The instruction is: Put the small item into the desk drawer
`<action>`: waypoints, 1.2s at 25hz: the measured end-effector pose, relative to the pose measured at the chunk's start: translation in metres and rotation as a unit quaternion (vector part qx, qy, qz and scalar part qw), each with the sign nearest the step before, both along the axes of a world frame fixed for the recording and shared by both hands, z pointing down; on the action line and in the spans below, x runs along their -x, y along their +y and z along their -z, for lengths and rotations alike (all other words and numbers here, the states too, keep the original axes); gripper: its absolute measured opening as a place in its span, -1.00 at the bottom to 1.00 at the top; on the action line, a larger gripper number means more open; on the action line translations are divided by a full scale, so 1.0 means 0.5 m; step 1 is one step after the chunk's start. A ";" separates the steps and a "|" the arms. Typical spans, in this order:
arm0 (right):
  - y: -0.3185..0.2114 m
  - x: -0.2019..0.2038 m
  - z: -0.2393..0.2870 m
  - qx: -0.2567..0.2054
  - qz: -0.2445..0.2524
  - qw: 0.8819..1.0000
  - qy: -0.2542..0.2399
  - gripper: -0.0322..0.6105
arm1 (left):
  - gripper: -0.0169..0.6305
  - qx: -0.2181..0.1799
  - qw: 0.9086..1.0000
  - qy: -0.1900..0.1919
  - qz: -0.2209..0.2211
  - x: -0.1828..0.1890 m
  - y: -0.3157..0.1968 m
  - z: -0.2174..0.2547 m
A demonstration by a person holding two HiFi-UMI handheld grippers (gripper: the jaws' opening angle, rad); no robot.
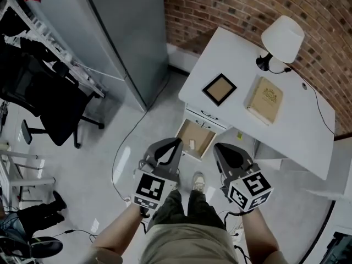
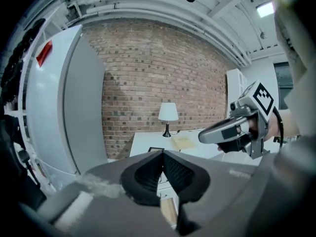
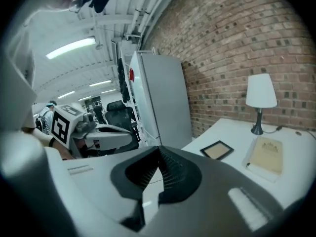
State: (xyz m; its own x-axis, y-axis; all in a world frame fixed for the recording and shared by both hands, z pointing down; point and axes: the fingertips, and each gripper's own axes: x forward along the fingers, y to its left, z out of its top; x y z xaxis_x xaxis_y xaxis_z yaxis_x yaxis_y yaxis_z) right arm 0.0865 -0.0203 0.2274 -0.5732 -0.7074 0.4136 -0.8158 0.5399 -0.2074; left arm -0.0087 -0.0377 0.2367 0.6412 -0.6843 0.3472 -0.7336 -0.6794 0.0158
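Grey cabinet at left, white desk at right against the brick wall. Desk drawer pulled open, small pale item lying inside it. Left gripper and right gripper held near the drawer front, both with jaws pressed together, nothing between them. On the desk: lamp, book, picture frame.

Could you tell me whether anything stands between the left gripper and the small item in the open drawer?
Nothing visible does. The small item lies uncovered in the open drawer; only open air separates it from the left gripper, whose jaws are together.
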 end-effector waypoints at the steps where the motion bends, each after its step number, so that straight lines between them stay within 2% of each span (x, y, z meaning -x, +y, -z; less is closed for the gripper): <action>1: 0.005 0.006 0.033 -0.015 0.005 1.000 0.002 -0.89 | -0.94 -0.009 1.000 0.002 -0.001 0.001 0.007 0.028; 4: 0.022 0.025 0.127 -0.053 0.016 0.998 -0.007 -0.89 | -0.94 -0.041 0.999 0.007 0.001 0.013 0.027 0.108; 7: 0.037 0.045 0.212 -0.082 0.030 0.996 -0.028 -0.89 | -0.94 -0.059 0.997 0.036 0.023 0.034 0.035 0.190; 9: 0.046 0.056 0.261 -0.102 0.041 0.993 -0.031 -0.89 | -0.94 -0.078 0.996 0.037 0.029 0.051 0.039 0.234; 11: 0.057 0.062 0.301 -0.121 0.044 0.991 -0.036 -0.89 | -0.94 -0.091 0.995 0.031 0.035 0.067 0.046 0.264; 18: 0.075 0.077 0.413 -0.182 0.039 0.981 -0.051 -0.89 | -0.94 -0.099 0.994 0.025 0.045 0.092 0.071 0.317; 23: 0.076 0.088 0.431 -0.191 0.051 0.979 -0.044 -0.89 | -0.94 -0.116 0.992 0.018 0.041 0.095 0.067 0.339; 30: 0.066 0.098 0.423 -0.181 0.063 0.981 -0.035 -0.89 | -0.94 -0.113 0.993 0.023 0.041 0.095 0.055 0.344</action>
